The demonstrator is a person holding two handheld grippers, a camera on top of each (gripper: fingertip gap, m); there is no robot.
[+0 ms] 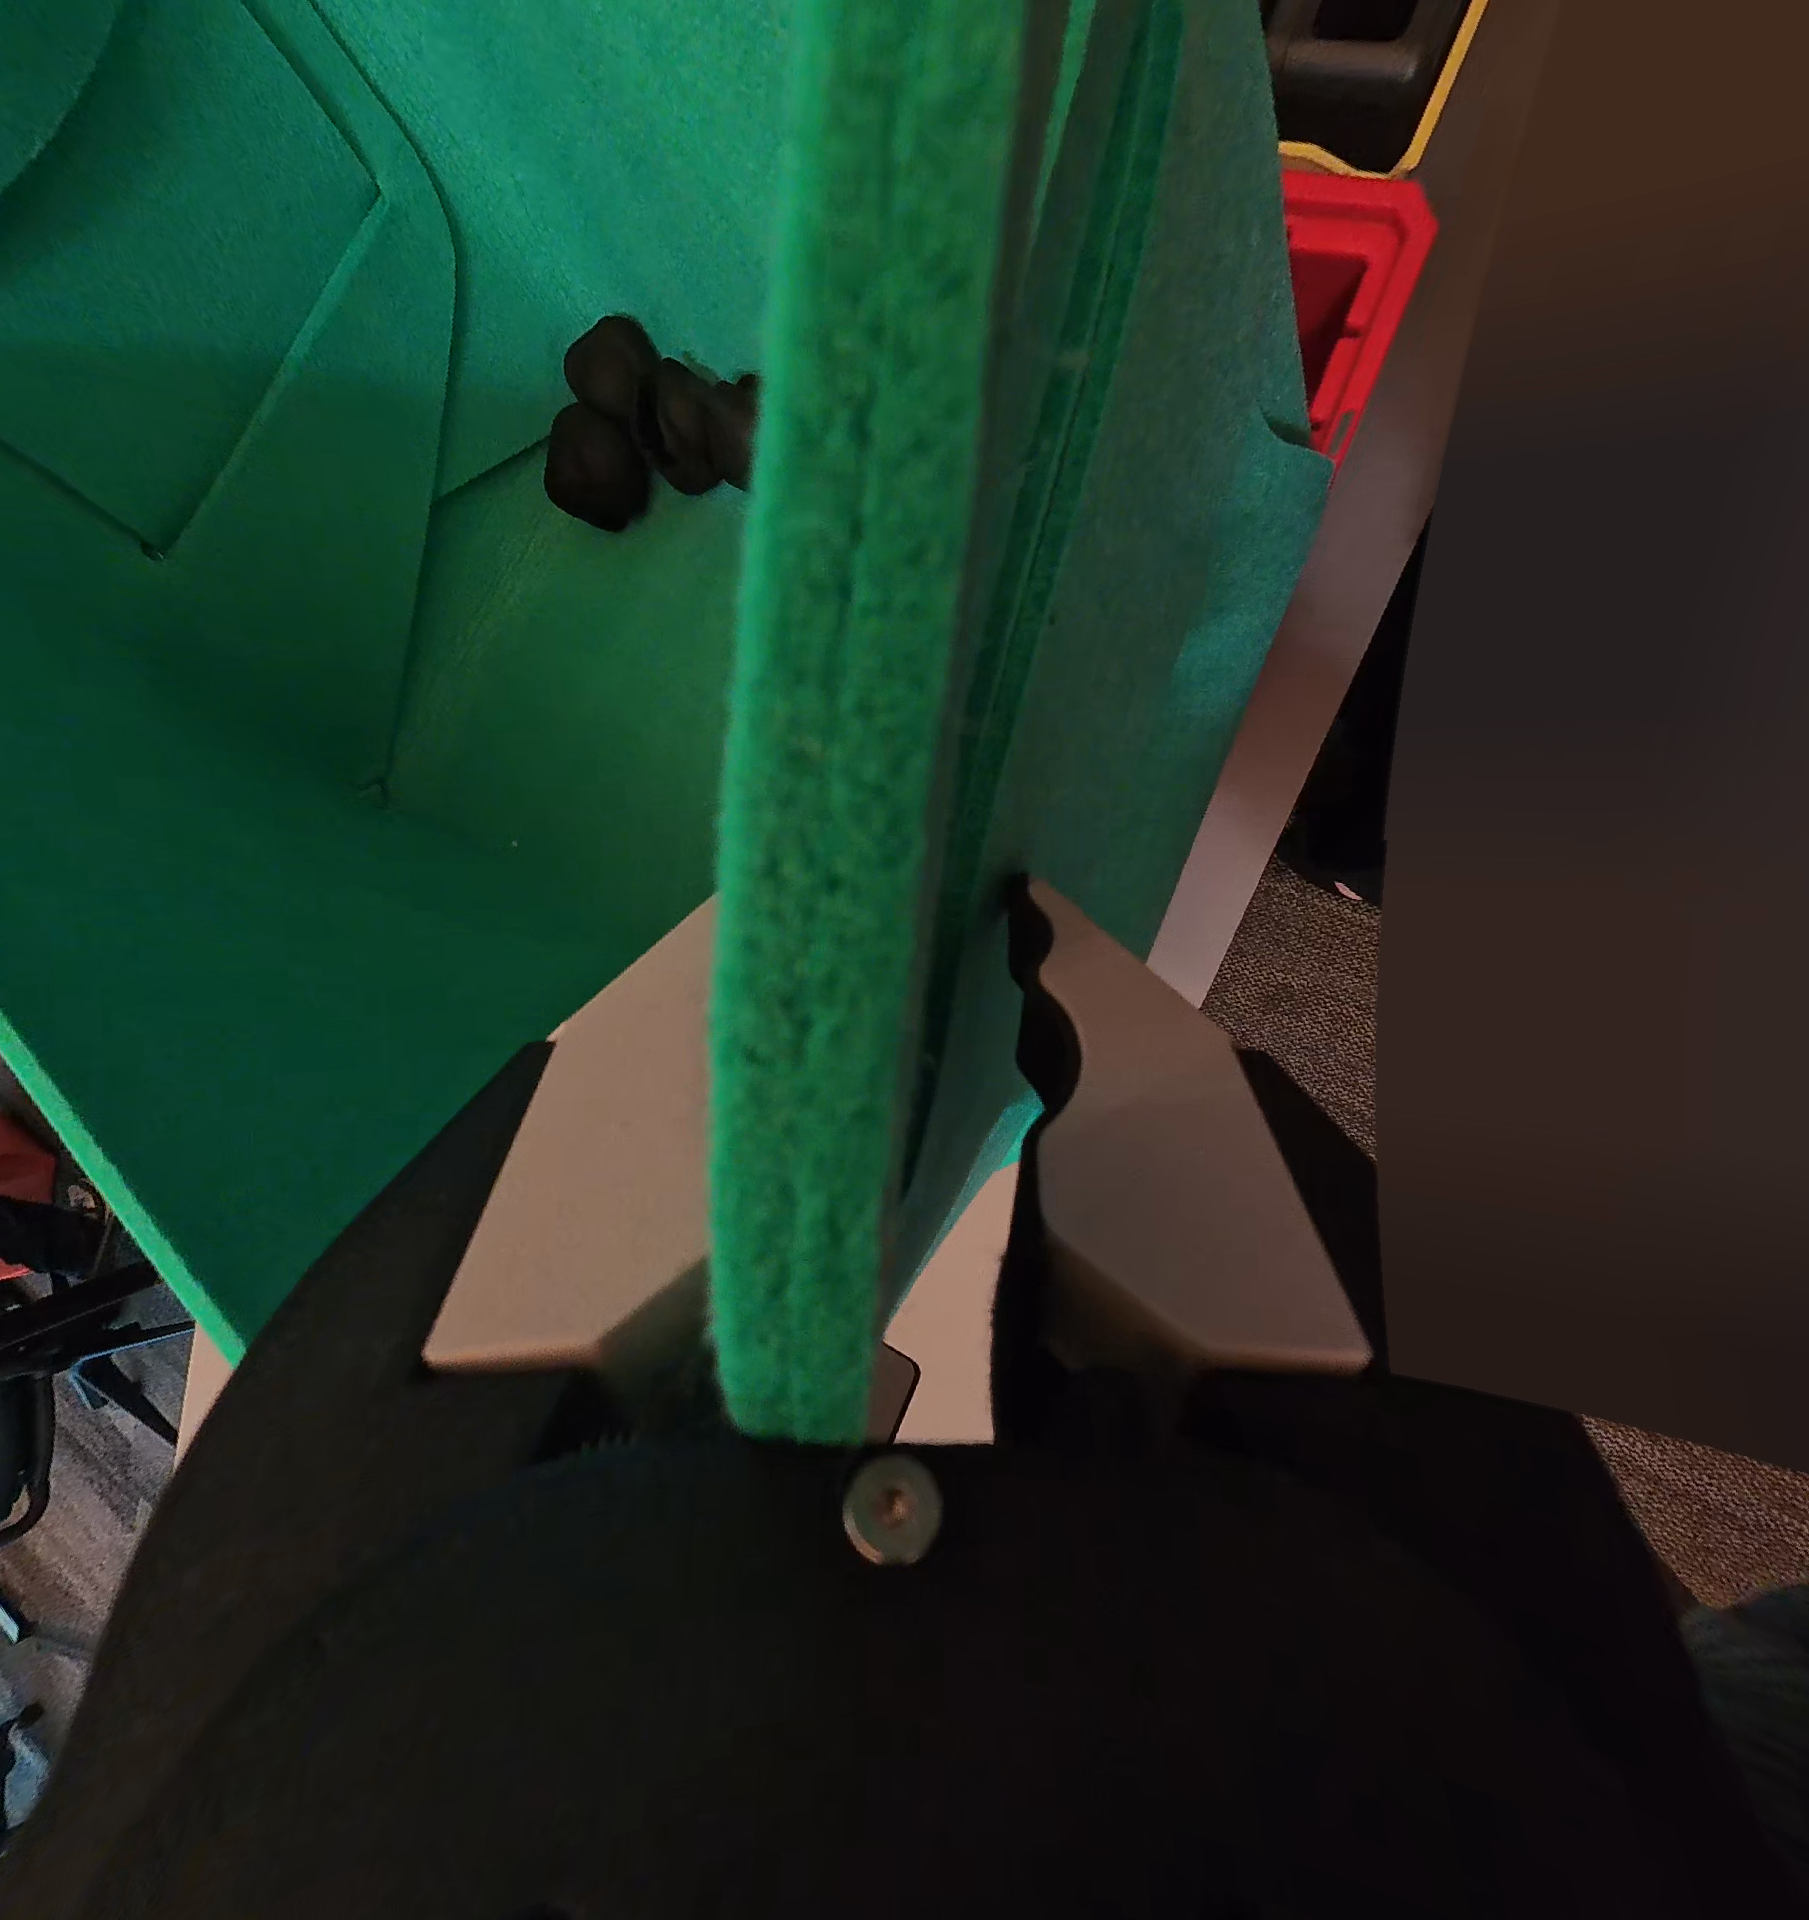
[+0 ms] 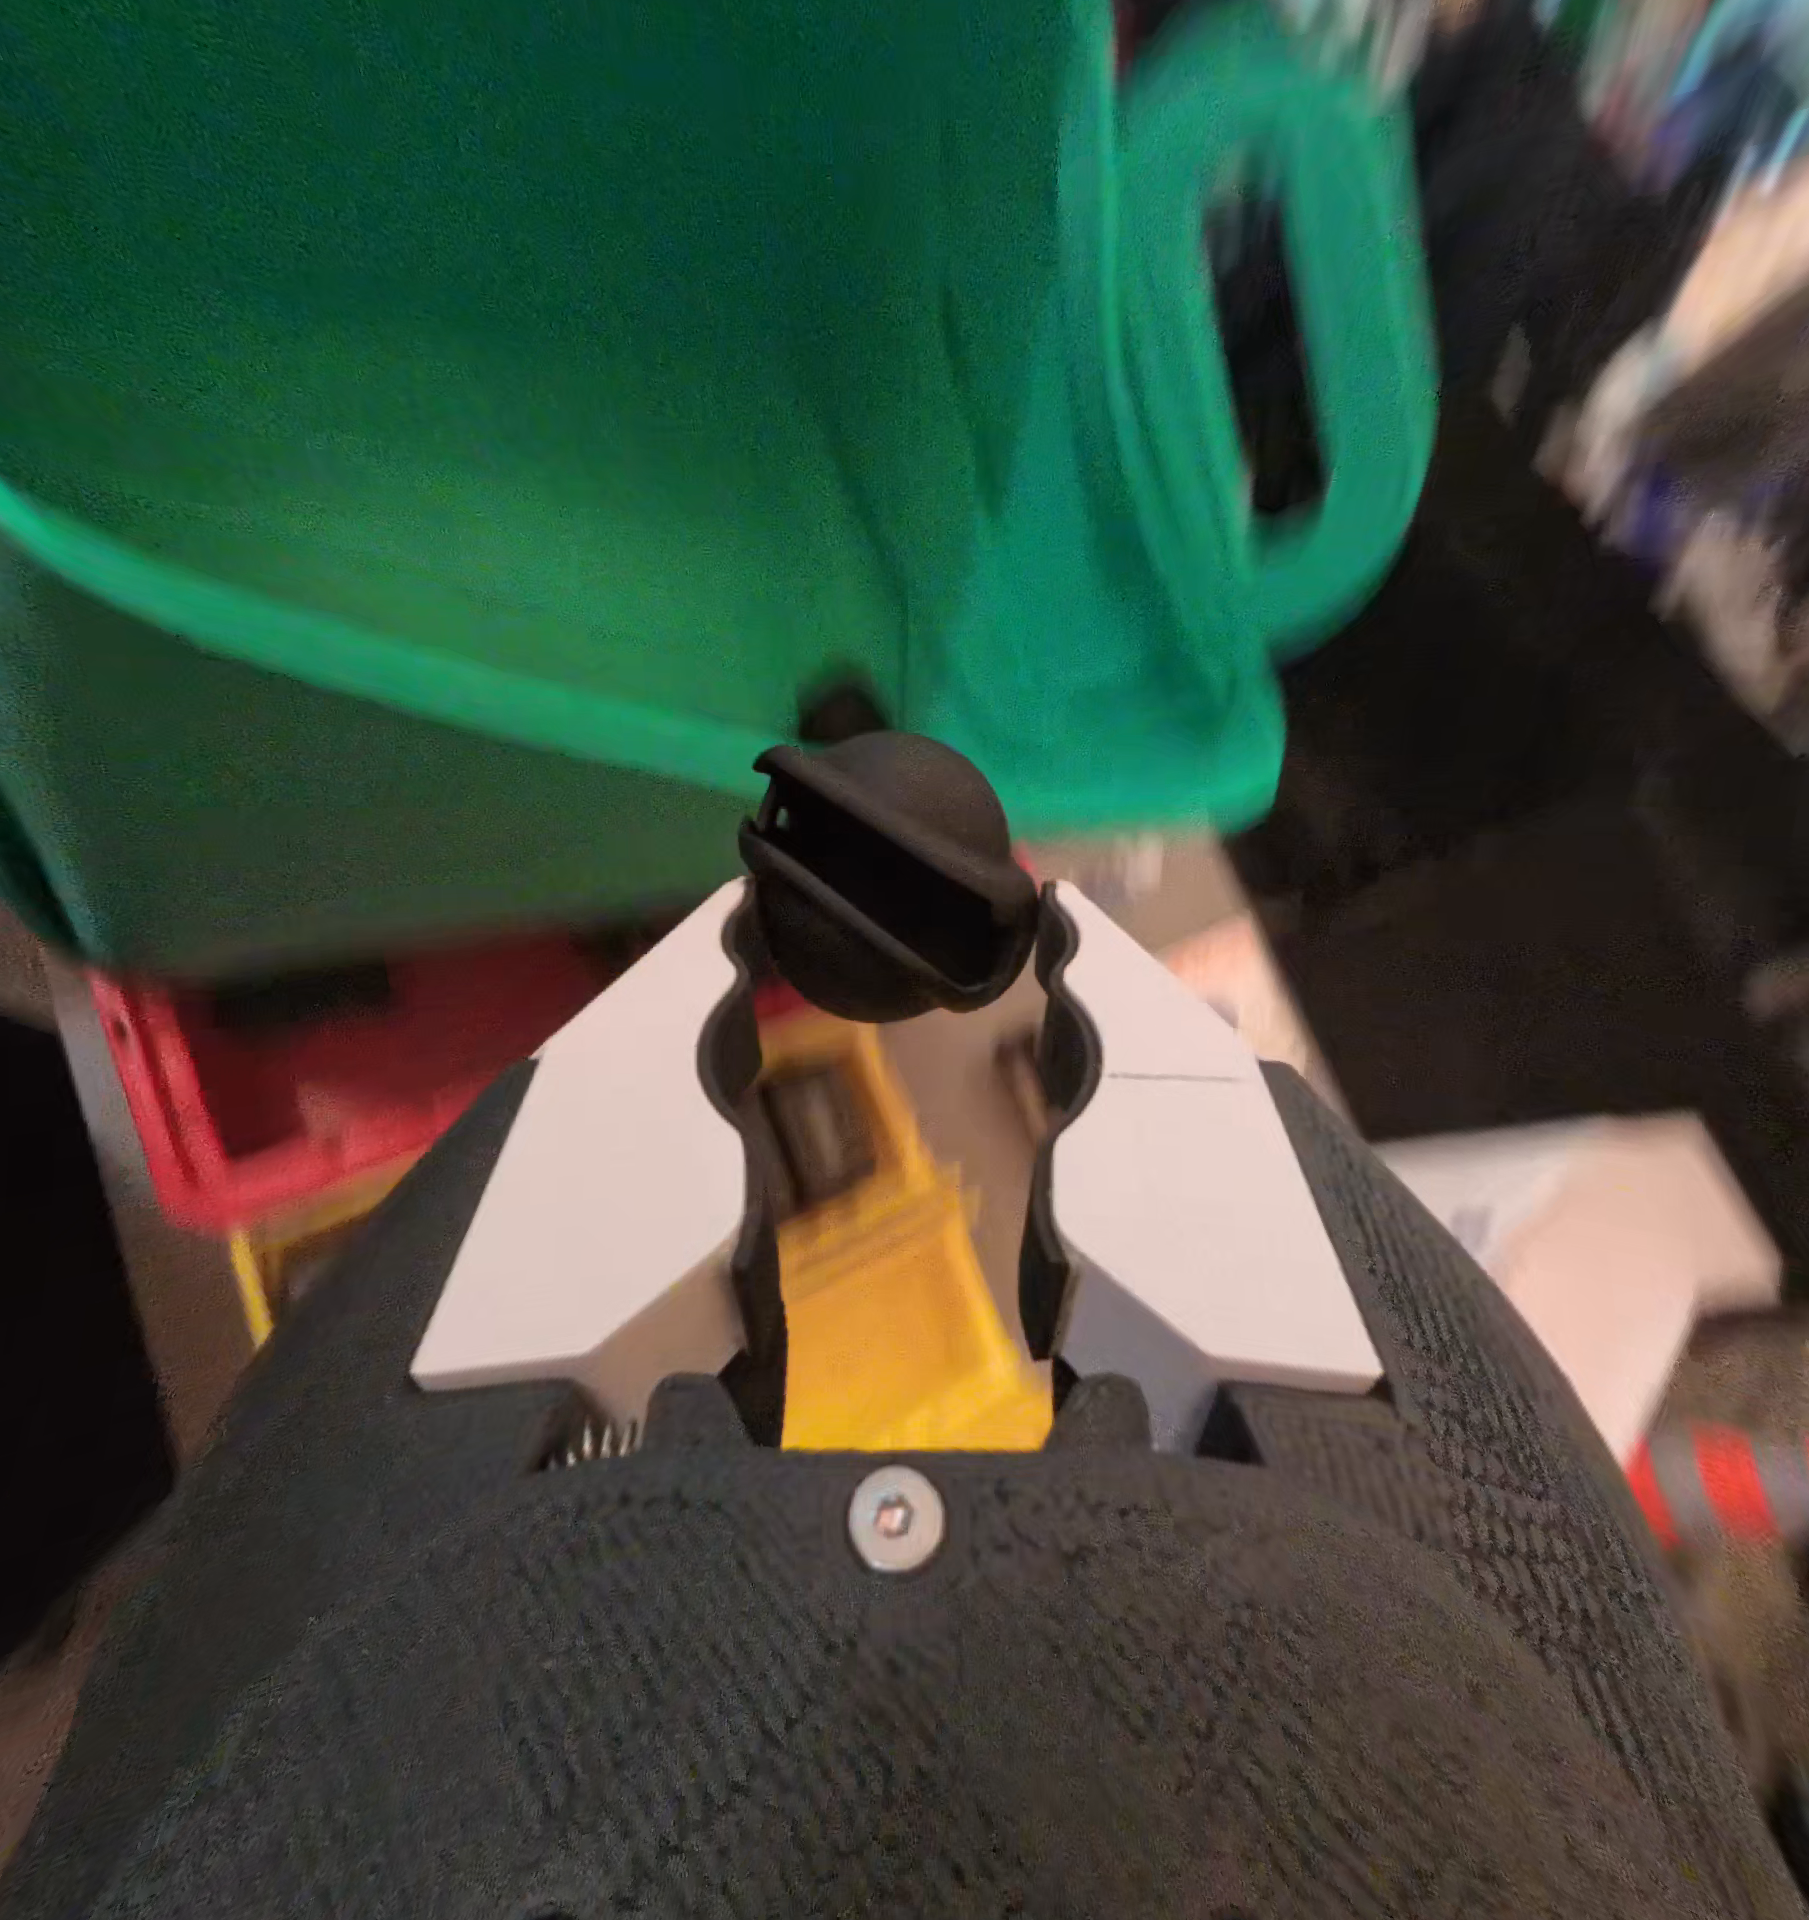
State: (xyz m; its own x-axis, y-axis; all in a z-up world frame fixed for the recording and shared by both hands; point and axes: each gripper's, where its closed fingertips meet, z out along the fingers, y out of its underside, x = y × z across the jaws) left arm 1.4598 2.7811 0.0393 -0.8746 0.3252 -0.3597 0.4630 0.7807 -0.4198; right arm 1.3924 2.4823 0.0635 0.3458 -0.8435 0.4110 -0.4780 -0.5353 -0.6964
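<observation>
A green felt bag fills the left wrist view, with a stitched flap pocket and a black knotted fastener on its face. My left gripper is shut on a thick folded edge of the felt, which runs up between its jaws. In the right wrist view the same bag hangs blurred with its loop handle at the right. My right gripper is shut on a black round slotted knob at its fingertips, just below the bag's rim.
A red crate stands behind the bag and also shows in the right wrist view. A yellow object lies below the right jaws. A white box is at the right. A dark panel and grey carpet are on the right.
</observation>
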